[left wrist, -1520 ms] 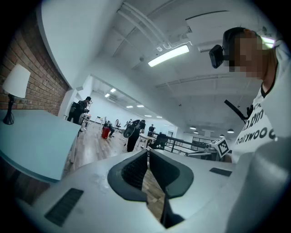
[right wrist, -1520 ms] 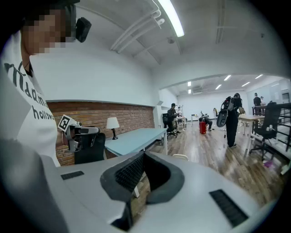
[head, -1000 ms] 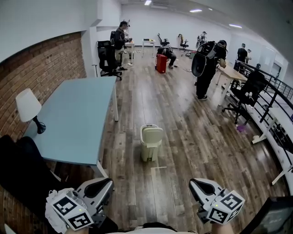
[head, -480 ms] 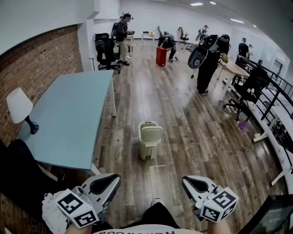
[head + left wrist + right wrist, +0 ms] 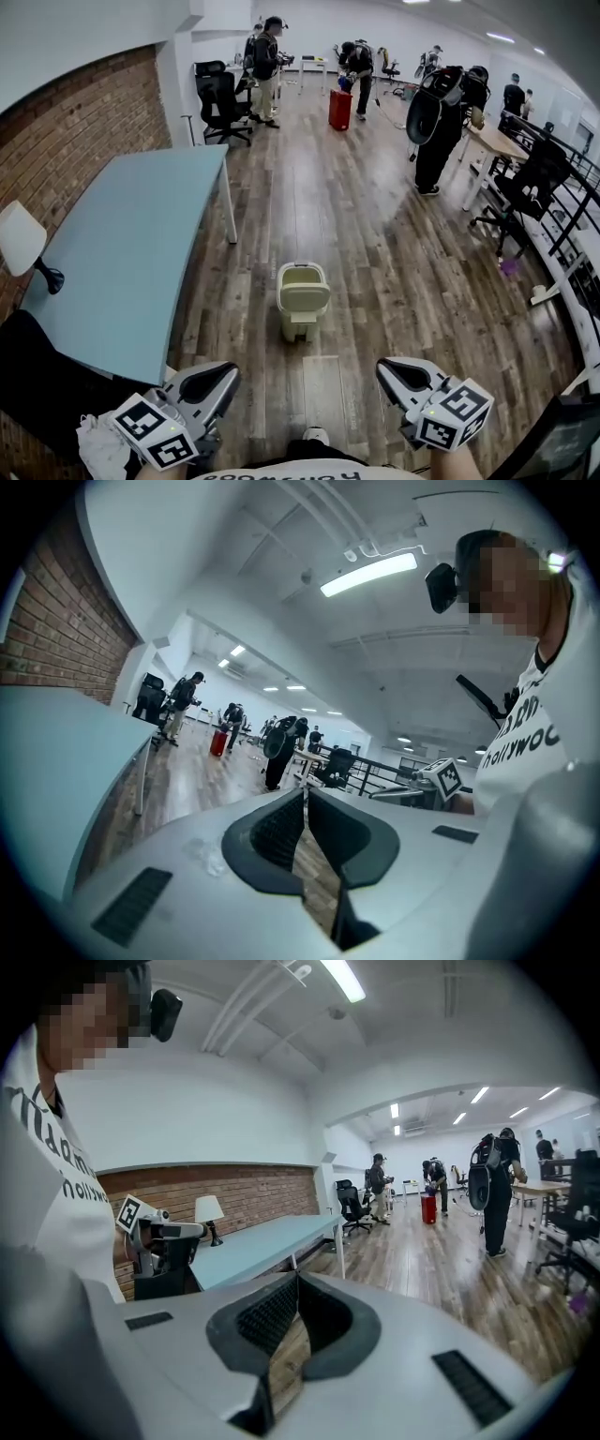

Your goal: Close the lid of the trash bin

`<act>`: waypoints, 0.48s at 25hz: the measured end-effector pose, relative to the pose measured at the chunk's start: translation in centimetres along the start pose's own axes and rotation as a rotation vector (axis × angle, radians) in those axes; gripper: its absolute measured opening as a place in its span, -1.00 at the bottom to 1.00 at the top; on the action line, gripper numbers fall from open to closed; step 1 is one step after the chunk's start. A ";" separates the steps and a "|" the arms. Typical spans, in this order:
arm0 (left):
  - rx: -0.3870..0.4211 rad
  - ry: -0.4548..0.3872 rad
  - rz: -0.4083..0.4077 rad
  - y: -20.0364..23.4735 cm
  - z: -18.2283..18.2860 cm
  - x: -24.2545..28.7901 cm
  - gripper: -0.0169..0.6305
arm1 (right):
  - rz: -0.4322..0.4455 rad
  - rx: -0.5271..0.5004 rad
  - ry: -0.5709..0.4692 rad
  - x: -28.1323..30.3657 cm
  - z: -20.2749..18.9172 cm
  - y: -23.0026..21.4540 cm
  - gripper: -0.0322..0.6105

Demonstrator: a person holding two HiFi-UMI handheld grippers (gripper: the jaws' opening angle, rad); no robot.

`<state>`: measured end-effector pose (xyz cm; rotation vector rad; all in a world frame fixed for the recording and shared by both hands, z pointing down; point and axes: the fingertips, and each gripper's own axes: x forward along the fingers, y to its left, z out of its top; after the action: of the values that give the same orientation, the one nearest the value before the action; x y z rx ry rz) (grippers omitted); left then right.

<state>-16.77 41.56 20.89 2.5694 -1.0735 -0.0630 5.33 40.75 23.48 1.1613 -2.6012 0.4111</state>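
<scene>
A small beige trash bin stands on the wood floor in the middle of the head view, a short way ahead of me. Its lid is raised and tilts toward me, and the rim of the mouth shows behind it. My left gripper is low at the bottom left, and my right gripper is low at the bottom right. Both are well short of the bin. In the left gripper view the left gripper has its jaws together on nothing. The right gripper is likewise shut and empty. Neither gripper view shows the bin.
A long light-blue table stands to the left along a brick wall, with a white lamp on it. Several people stand farther back, one with a backpack. A red bin and office chairs are beyond.
I have stepped forward: the bin sits a little nearer and lower in the head view, and the table and lamp have slid left. Both grippers stay low and shut.
</scene>
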 end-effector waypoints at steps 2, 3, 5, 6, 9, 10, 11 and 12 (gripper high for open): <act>-0.014 0.000 0.010 0.7 -0.1 2.3 -0.88 | 0.006 -0.007 0.019 0.6 0.2 -2.5 -0.87; -0.017 0.003 0.015 1.2 -0.2 3.4 -0.88 | 0.011 -0.011 0.027 0.9 0.3 -3.7 -0.87; 0.001 0.017 0.031 2.3 -0.4 5.5 -0.88 | 0.021 -0.018 0.039 1.7 0.5 -5.7 -0.87; 0.024 0.025 0.043 2.8 -0.5 6.5 -0.88 | 0.026 -0.021 0.043 2.1 0.5 -6.6 -0.87; 0.090 0.038 0.074 3.6 -0.9 9.0 -0.88 | 0.033 -0.034 0.056 3.2 0.5 -9.5 -0.87; 0.095 0.044 0.074 3.7 -1.1 9.7 -0.88 | 0.036 -0.040 0.056 3.6 0.7 -10.3 -0.87; 0.092 0.053 0.071 3.8 -1.2 10.4 -0.88 | 0.042 -0.044 0.053 4.0 1.0 -10.9 -0.87; 0.085 0.064 0.067 3.9 -1.4 10.9 -0.88 | 0.052 -0.048 0.051 4.5 1.3 -11.3 -0.87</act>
<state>-11.43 31.81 24.57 2.5888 -1.1604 0.0826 10.79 30.06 25.55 1.0561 -2.5876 0.3819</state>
